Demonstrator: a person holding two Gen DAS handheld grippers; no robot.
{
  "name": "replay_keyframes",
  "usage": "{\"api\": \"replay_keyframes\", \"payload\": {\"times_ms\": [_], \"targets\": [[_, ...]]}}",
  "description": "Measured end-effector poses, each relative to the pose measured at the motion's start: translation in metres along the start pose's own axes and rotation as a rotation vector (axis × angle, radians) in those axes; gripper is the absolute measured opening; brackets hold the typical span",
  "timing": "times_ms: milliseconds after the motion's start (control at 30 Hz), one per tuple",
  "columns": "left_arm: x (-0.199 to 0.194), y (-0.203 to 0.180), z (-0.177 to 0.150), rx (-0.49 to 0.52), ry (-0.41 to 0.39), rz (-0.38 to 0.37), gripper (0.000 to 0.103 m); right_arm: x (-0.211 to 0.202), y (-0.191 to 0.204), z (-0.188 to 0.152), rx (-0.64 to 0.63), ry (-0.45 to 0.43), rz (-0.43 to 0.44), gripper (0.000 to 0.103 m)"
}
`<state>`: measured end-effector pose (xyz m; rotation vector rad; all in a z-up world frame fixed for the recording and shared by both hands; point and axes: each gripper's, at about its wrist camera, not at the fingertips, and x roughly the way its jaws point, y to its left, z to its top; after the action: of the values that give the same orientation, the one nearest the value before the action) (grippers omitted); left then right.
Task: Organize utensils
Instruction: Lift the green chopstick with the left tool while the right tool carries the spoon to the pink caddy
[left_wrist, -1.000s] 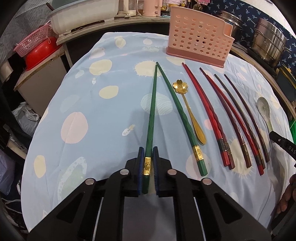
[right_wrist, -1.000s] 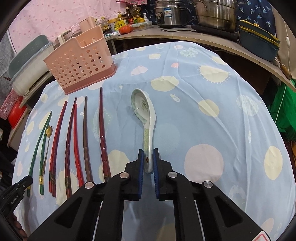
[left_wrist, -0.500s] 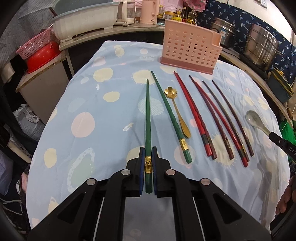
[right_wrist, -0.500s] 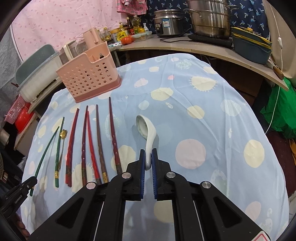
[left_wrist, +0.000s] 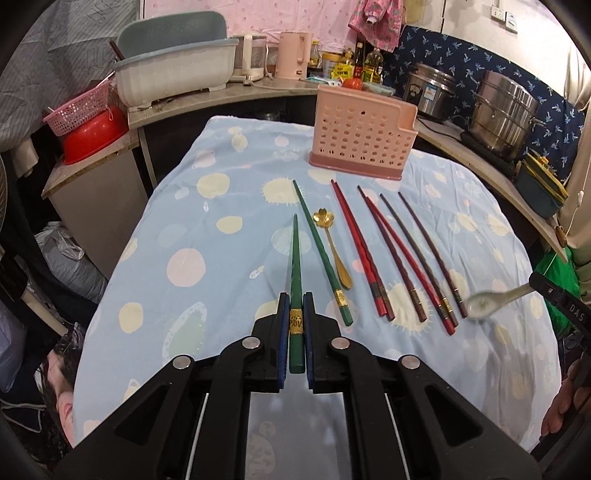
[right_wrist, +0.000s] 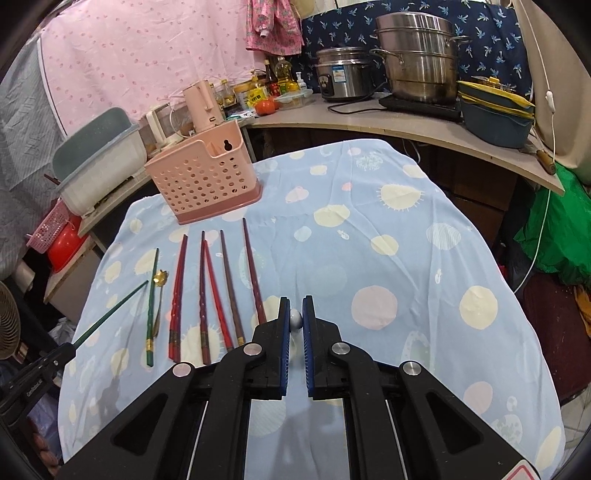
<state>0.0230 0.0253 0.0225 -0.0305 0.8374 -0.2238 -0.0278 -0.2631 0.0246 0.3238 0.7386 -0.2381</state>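
My left gripper (left_wrist: 295, 306) is shut on the gold-banded end of a green chopstick (left_wrist: 295, 258), which is lifted off the cloth and points toward the pink perforated utensil holder (left_wrist: 364, 144). Its green twin (left_wrist: 323, 251) lies on the tablecloth beside a gold flower spoon (left_wrist: 332, 247). Several red and dark chopsticks (left_wrist: 399, 254) lie in a row to the right. My right gripper (right_wrist: 295, 306) is shut on the handle of a white ceramic spoon (left_wrist: 484, 304), which hangs in the air. In the right wrist view only the handle tip (right_wrist: 295, 318) shows.
The table carries a light-blue dotted cloth (right_wrist: 388, 258). Behind it a counter holds steel pots (right_wrist: 417, 59), a kettle (right_wrist: 201, 103) and bottles. A grey dish tub (left_wrist: 177, 74) and a red bowl (left_wrist: 92, 136) stand to the left. A hand (left_wrist: 569, 398) shows at the right edge.
Both grippers have risen and drawn back from the table. The green chopstick and the white spoon came up off the cloth with them. The other utensils have not moved.
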Motion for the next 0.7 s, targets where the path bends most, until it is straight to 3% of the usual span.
{"api": "replay_keyframes", "payload": {"times_ms": [333,700], "targets": [[-0.034,-0.003,0.011,0.001,-0.068,-0.016,0.007,-0.023,0.007,0.003,-0.009,-0.035,0.026,0.007],[-0.057,-0.005,0.045,0.007,-0.133,-0.014,0.007,-0.037,0.016,0.025,-0.023,-0.066,0.024,0.006]]}}
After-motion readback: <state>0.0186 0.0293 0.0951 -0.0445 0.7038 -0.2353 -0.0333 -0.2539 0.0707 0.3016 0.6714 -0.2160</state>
